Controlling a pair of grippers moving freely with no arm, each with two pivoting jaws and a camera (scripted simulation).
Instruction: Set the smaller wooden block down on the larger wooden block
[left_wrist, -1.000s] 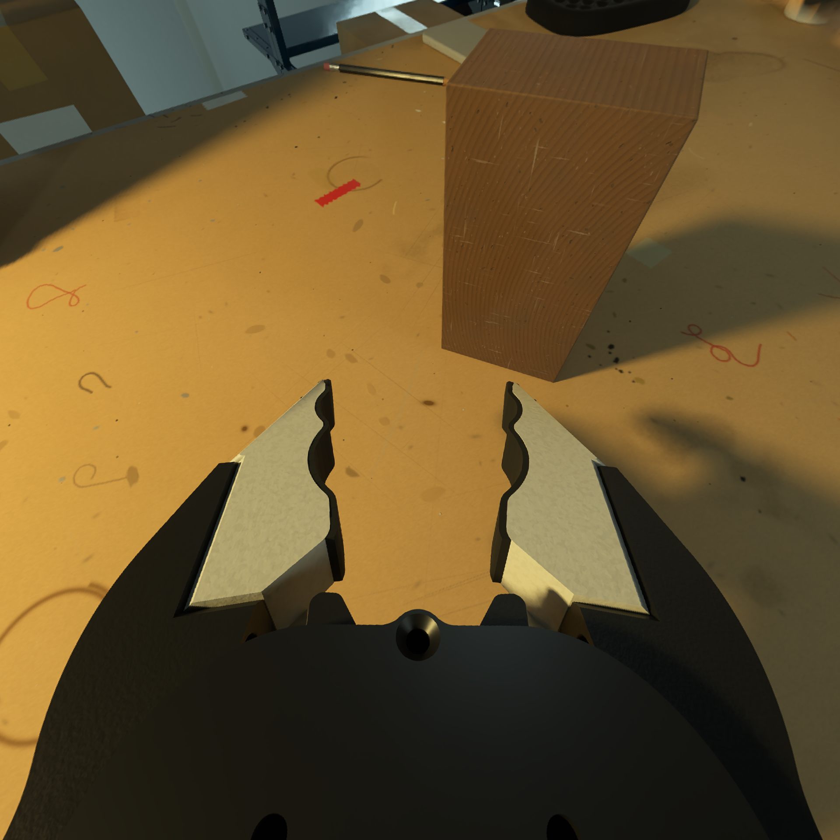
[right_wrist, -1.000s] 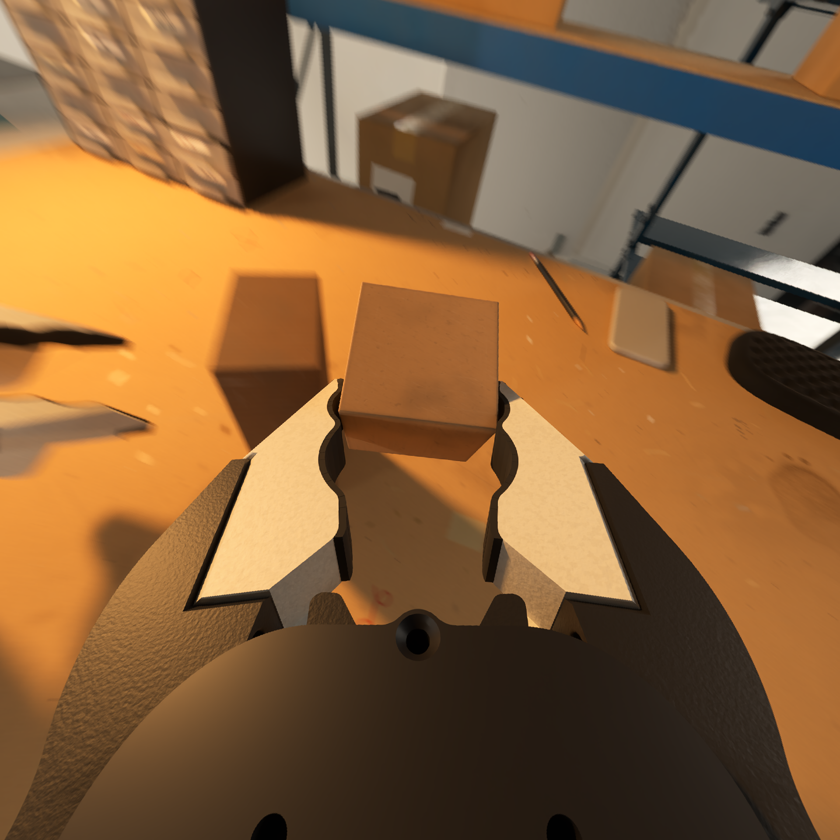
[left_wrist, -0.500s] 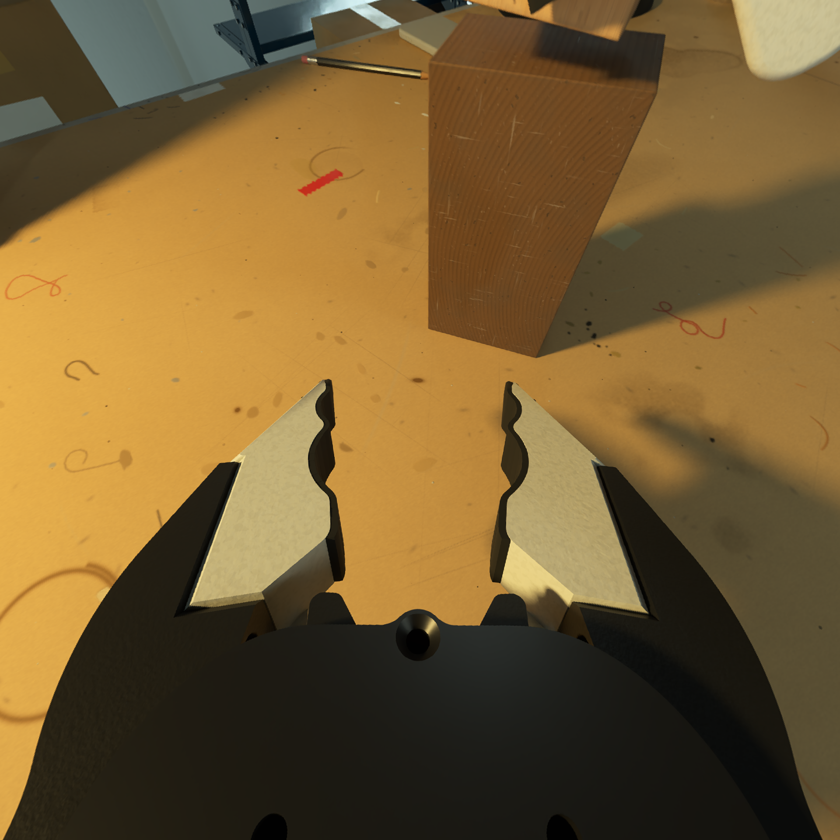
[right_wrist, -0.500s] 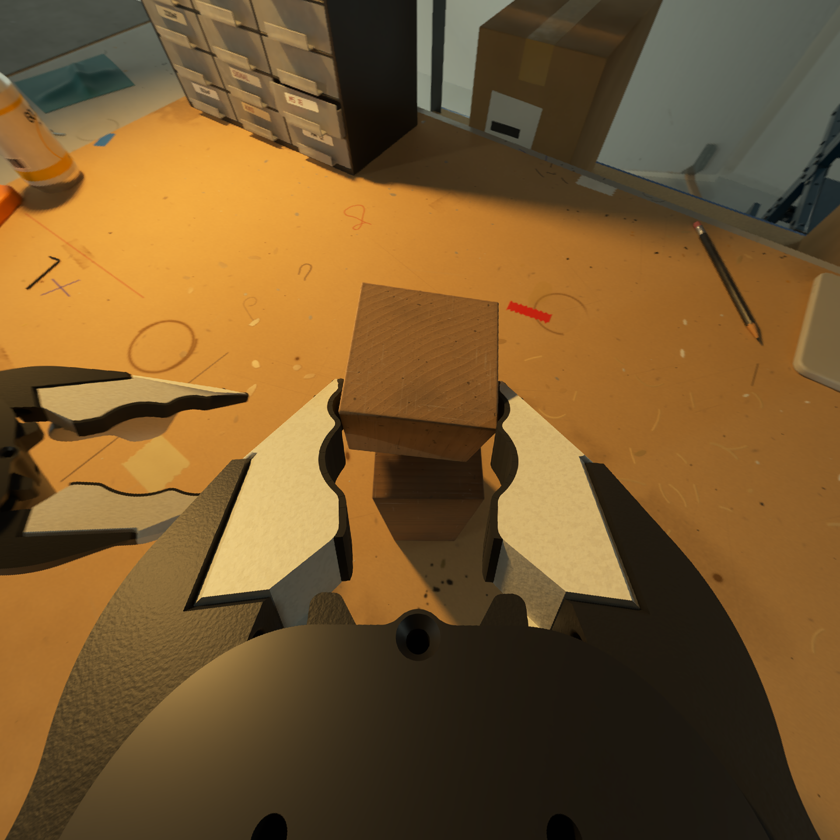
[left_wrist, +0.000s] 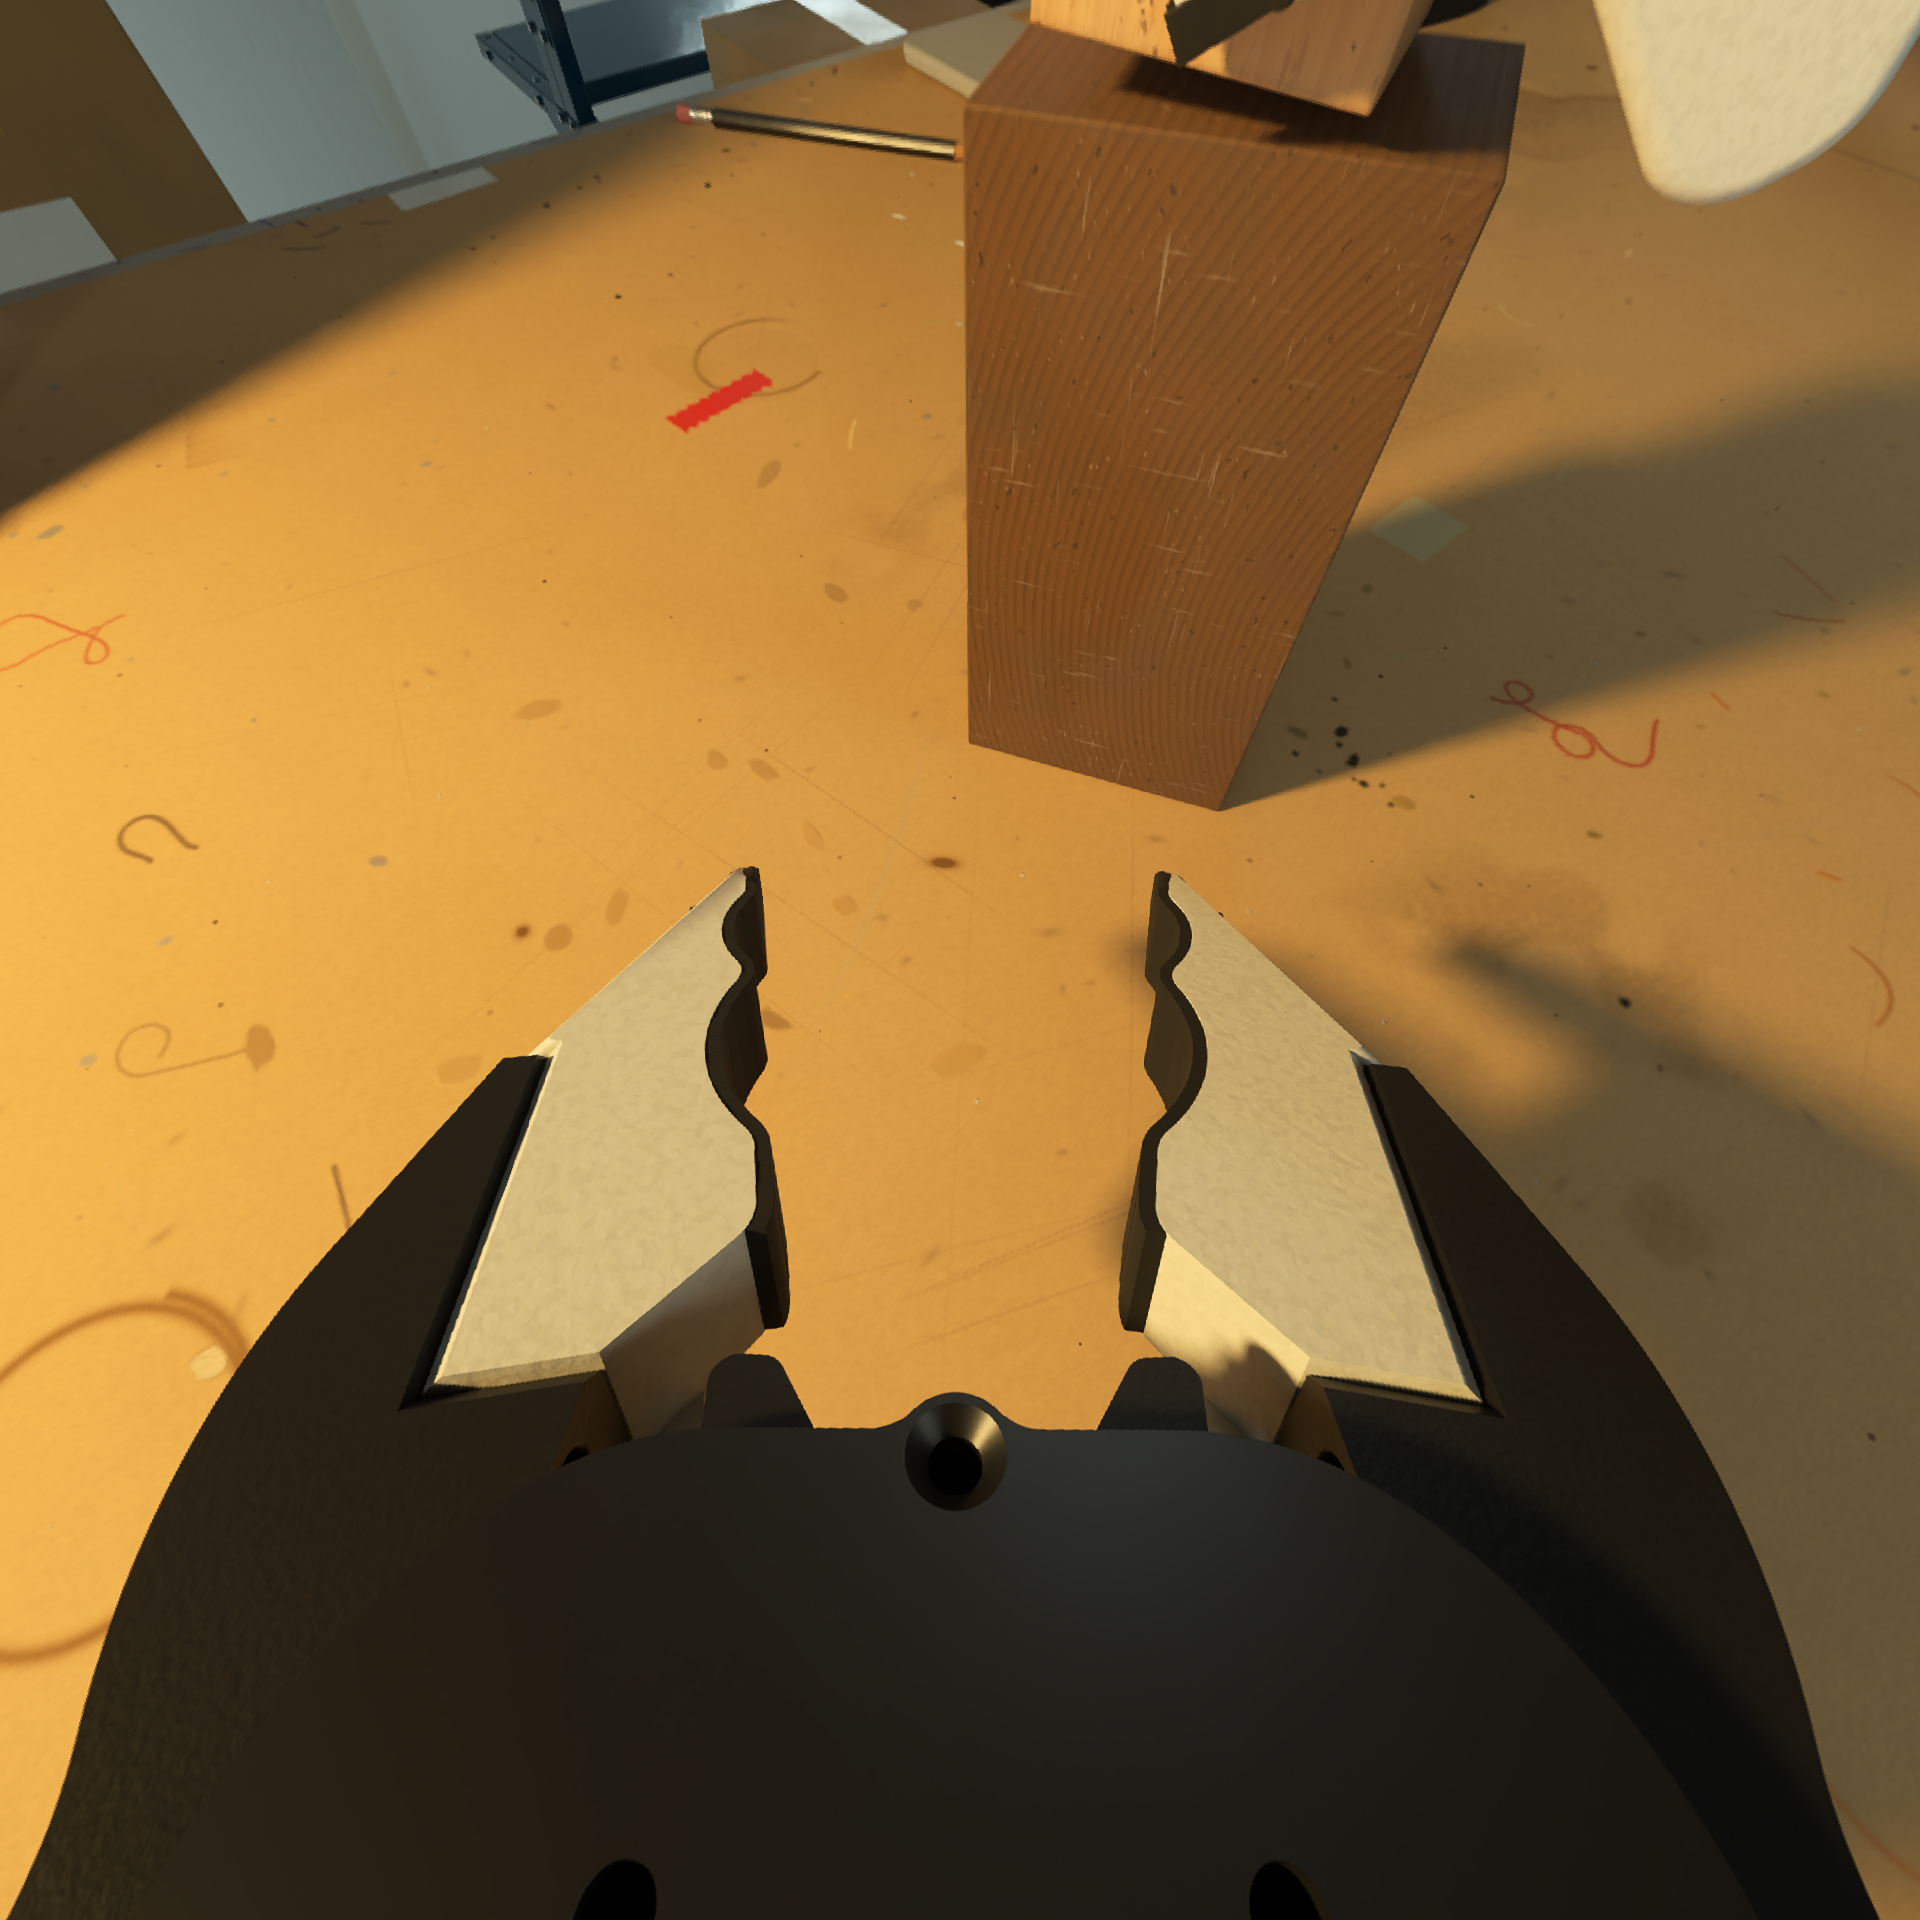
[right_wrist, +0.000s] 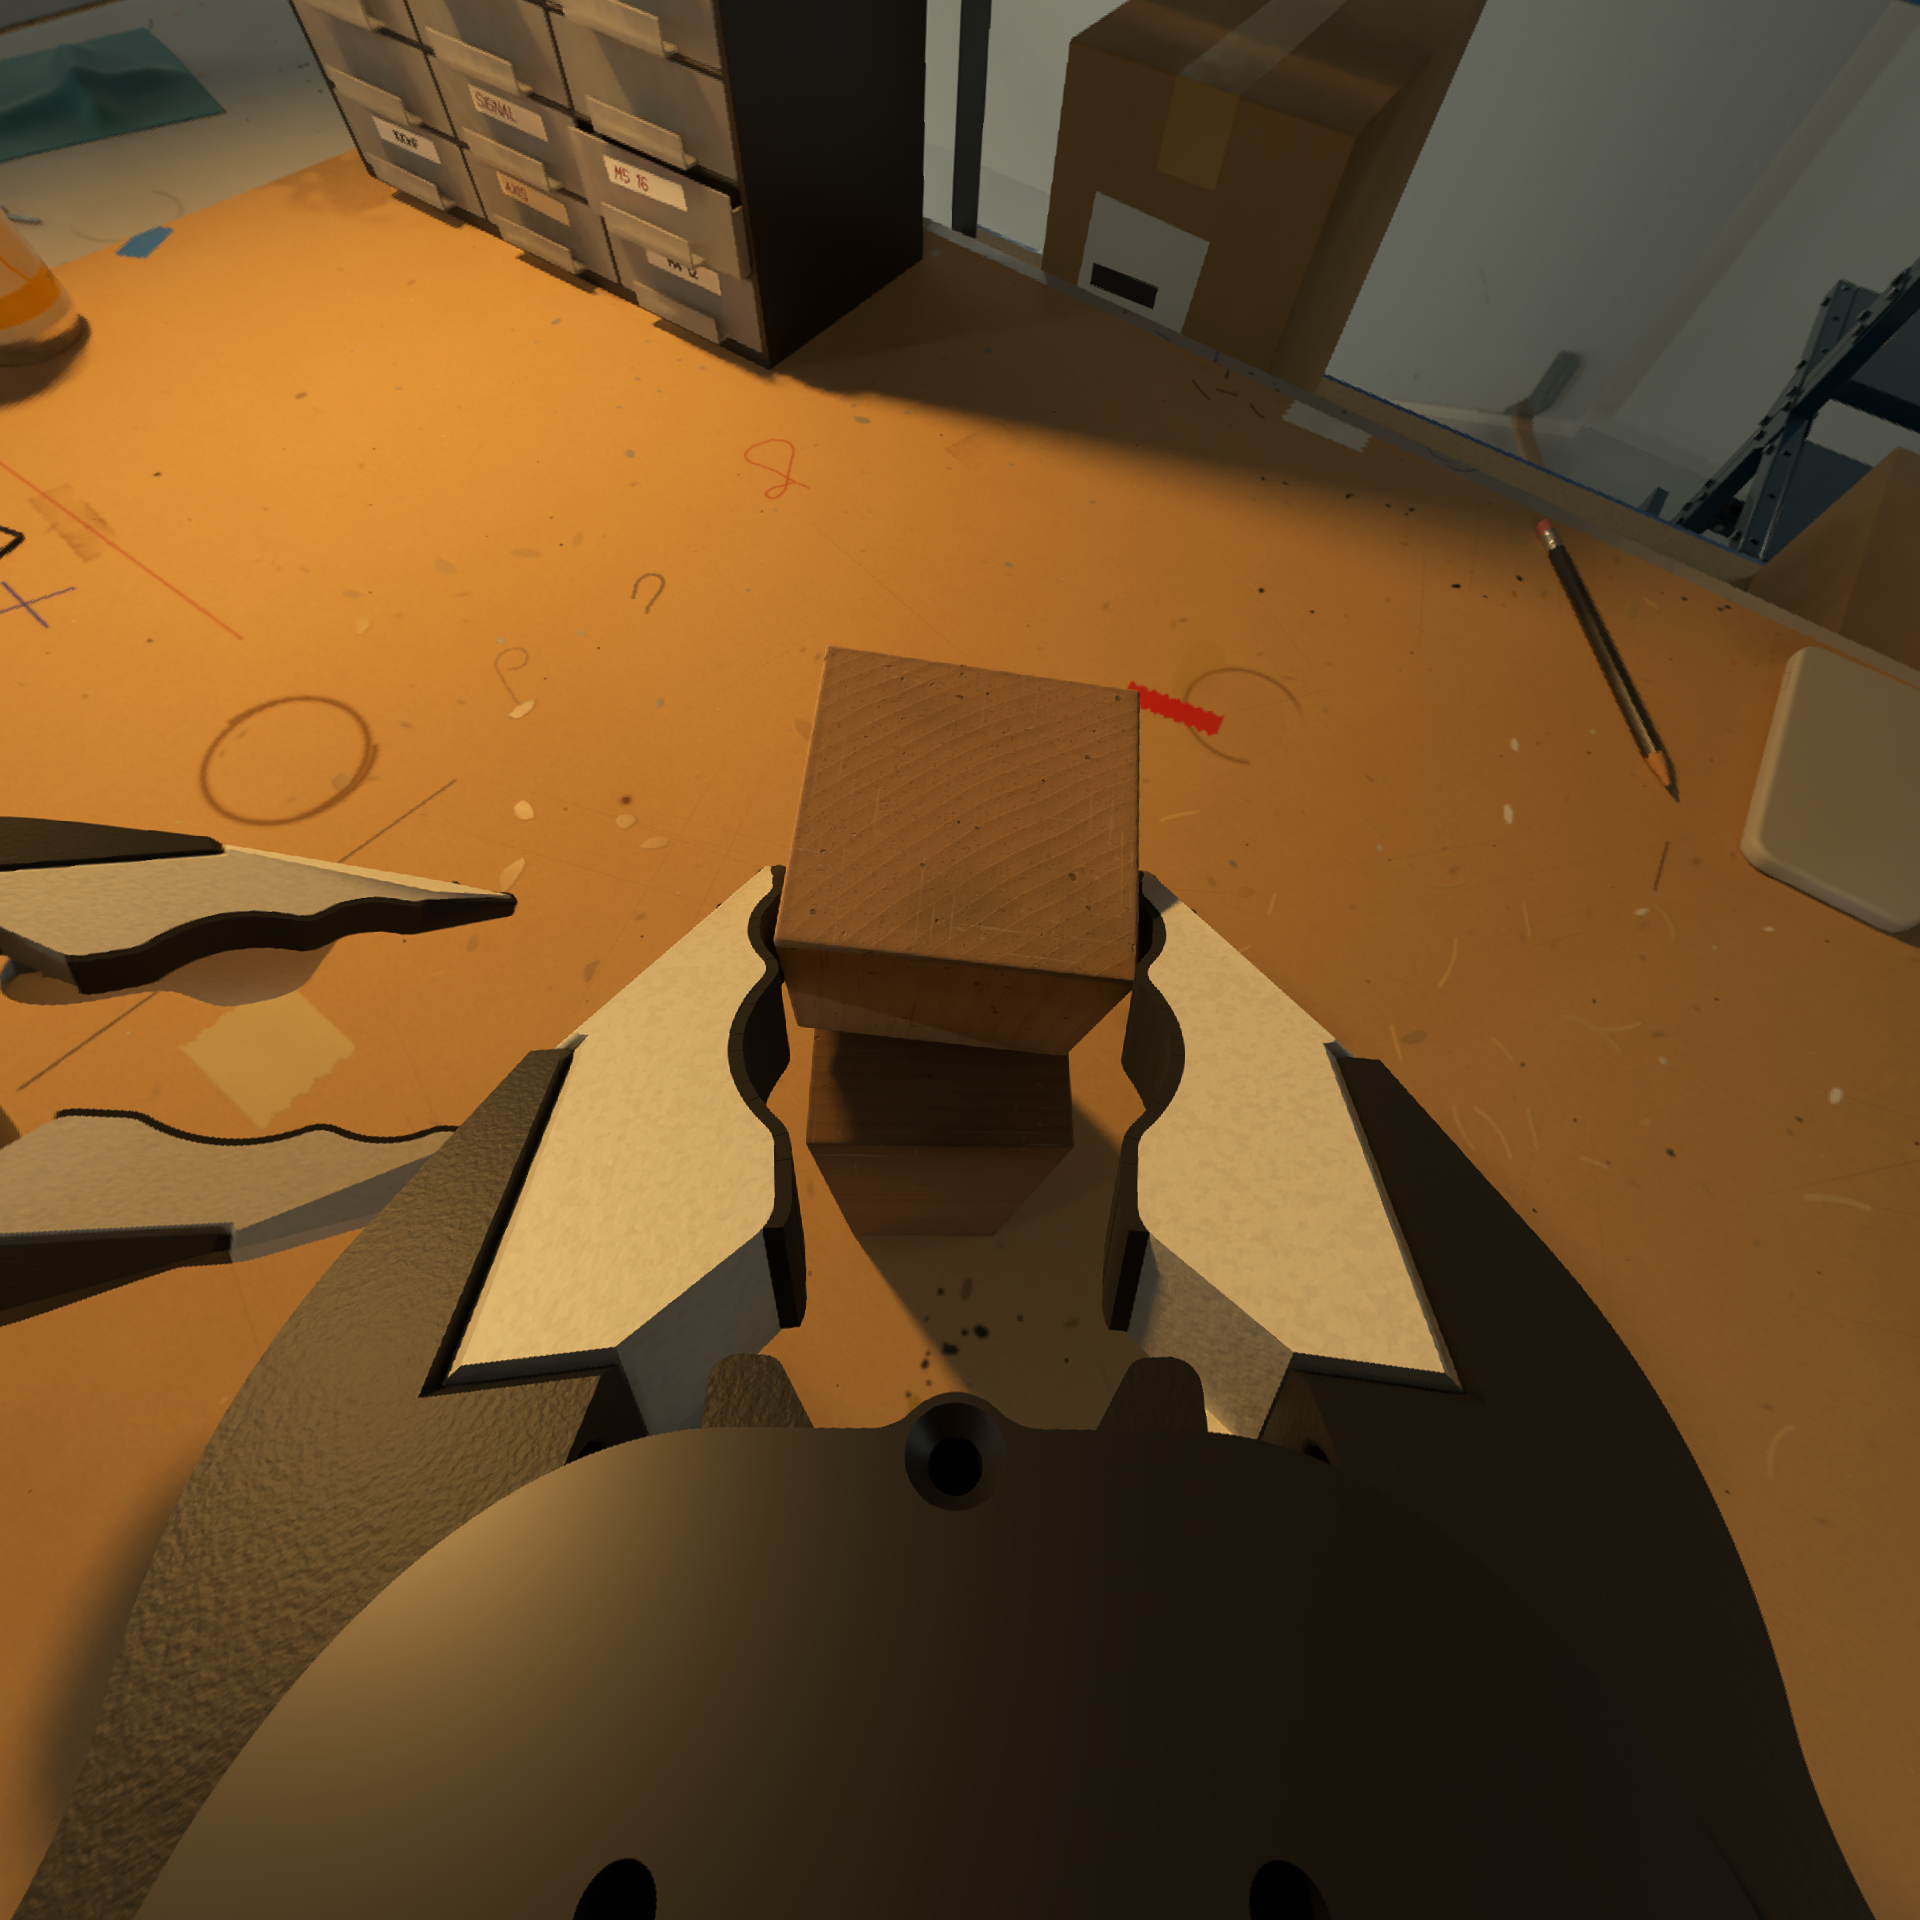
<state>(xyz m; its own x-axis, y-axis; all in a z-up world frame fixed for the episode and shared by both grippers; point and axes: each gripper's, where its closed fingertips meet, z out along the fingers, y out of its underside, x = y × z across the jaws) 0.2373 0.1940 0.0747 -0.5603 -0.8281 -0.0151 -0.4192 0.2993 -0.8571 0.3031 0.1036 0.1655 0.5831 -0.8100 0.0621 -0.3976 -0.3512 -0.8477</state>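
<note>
The larger wooden block (left_wrist: 1174, 436) stands upright on the orange table, ahead and a little right of my left gripper (left_wrist: 954, 878), which is open and empty above the table. My right gripper (right_wrist: 958, 883) is shut on the smaller wooden block (right_wrist: 966, 821) and holds it tilted, just over the top of the larger block (right_wrist: 935, 1132), most of which it hides. In the left wrist view the smaller block (left_wrist: 1278, 42) sits at the larger block's top edge; whether they touch I cannot tell. The left gripper's fingers (right_wrist: 260, 904) show at the left of the right wrist view.
A pencil (right_wrist: 1608, 657) and a beige pad (right_wrist: 1839, 779) lie at the right, near the table's far edge. A drawer cabinet (right_wrist: 623, 156) and a cardboard box (right_wrist: 1226, 166) stand at the back. A red mark (left_wrist: 719, 401) is on the table left of the larger block.
My right gripper has carried the smaller block over the larger block and lowered it closer to its top. My left gripper has drawn back a little and stays open.
</note>
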